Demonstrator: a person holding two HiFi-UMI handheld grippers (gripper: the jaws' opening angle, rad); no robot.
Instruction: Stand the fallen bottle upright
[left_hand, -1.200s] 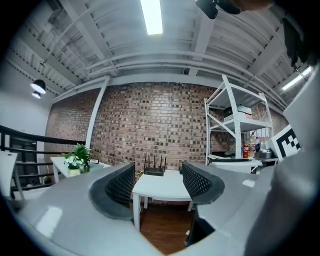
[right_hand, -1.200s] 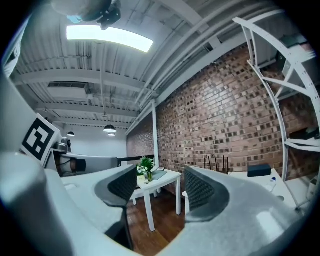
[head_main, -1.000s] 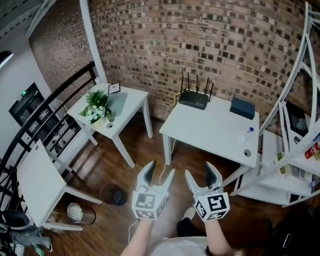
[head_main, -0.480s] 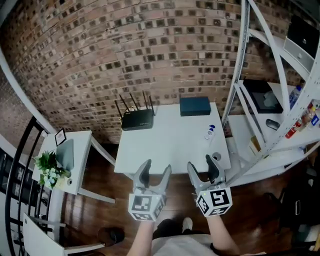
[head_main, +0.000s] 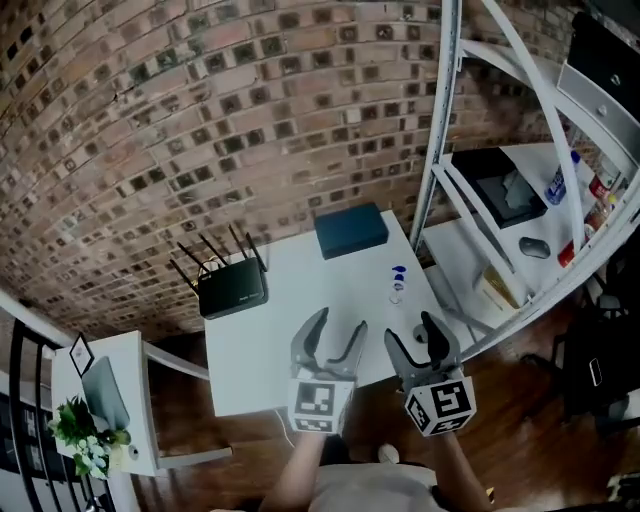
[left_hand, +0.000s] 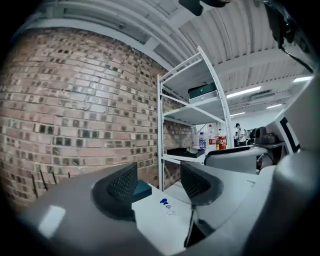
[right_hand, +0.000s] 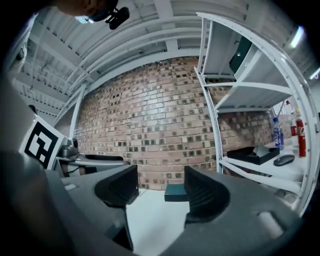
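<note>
Ideally the left gripper (head_main: 339, 322), empty jaws closing, reopens before straddling the clear blue-capped plastic bottle (head_main: 397, 284) lying ahead, while the right gripper (head_main: 410, 330) holds its jaws apart, empty.

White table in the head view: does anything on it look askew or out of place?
Yes: the blue-capped bottle lies on its side near the right edge of the table. The router and blue box sit flat.

The head view looks steeply down from high above the white table (head_main: 260, 340) by the brick wall (head_main: 200, 120). Both gripper views sit low at its near edge, looking level: the left toward the shelf (left_hand: 161, 130) at right, the right at the wall. All share the blue box (head_main: 350, 230); head and left, the bottle (head_main: 397, 285).
</note>
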